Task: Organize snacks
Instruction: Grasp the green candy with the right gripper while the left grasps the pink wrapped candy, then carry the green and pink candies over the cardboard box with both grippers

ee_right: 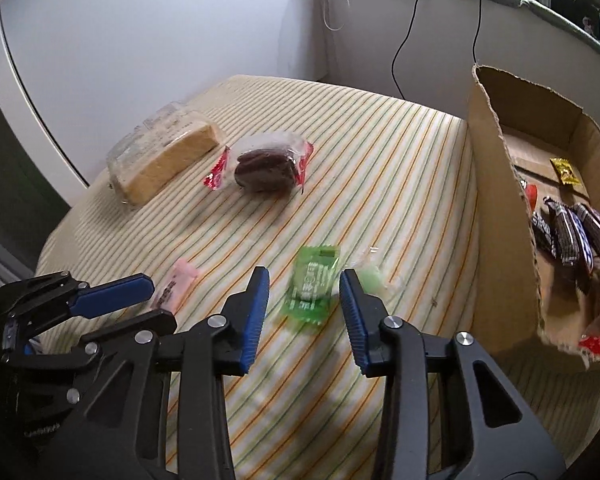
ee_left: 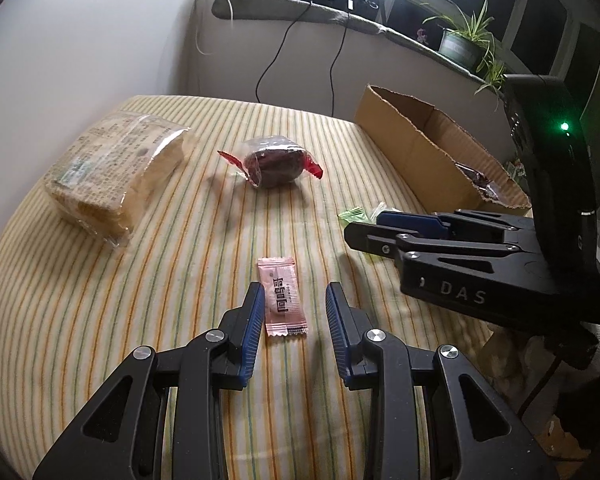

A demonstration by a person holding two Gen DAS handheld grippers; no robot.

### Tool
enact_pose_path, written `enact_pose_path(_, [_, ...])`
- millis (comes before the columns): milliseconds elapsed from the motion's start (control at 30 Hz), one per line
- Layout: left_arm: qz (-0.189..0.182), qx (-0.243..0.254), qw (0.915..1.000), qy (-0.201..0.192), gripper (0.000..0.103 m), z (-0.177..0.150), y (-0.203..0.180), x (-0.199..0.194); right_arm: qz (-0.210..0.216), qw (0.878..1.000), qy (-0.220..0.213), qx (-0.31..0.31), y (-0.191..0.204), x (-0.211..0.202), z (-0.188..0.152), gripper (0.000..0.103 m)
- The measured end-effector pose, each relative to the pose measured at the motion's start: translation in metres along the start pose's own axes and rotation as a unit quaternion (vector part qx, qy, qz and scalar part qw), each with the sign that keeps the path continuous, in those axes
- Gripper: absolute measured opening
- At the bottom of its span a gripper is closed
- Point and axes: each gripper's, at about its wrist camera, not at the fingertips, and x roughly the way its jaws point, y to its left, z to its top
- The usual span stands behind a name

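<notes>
My left gripper (ee_left: 295, 294) is open, low over the striped cloth, with a pink candy packet (ee_left: 282, 297) lying between its fingers, close to the left pad. My right gripper (ee_right: 304, 280) is open around a green candy packet (ee_right: 312, 284) on the cloth; a second pale green wrapped sweet (ee_right: 370, 274) lies by its right finger. The right gripper also shows in the left wrist view (ee_left: 364, 226), the left one in the right wrist view (ee_right: 148, 296). A clear pack of dark cookies with red ends (ee_left: 274, 162) and a wrapped cake block (ee_left: 116, 172) lie farther back.
An open cardboard box (ee_right: 496, 208) stands at the right, holding several dark chocolate bars (ee_right: 572, 232) and a yellow packet (ee_right: 566, 172). Behind are a wall, hanging cables (ee_left: 272, 60) and a sill with a potted plant (ee_left: 466, 40).
</notes>
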Motion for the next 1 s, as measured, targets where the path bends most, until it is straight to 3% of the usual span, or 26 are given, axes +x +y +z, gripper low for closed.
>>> enact_pose_path(233, [0.009,0.003,0.9999,0.005,0.024,-0.003,0.002,0.007,-0.016,0.999,0.009,-0.029,0.007,0.008,0.000,0.038])
enact_pose_path(433, [0.016,0.012,0.9998,0.005,0.019,-0.005,0.001,0.008,-0.025,0.998,0.009,-0.048,0.011,0.007,-0.001,0.024])
enact_pose_path(1000, [0.015,0.000,0.9998,-0.014,0.018,0.002,0.006,-0.008,-0.003,0.999,-0.011,-0.039,0.009,-0.013,0.002,0.022])
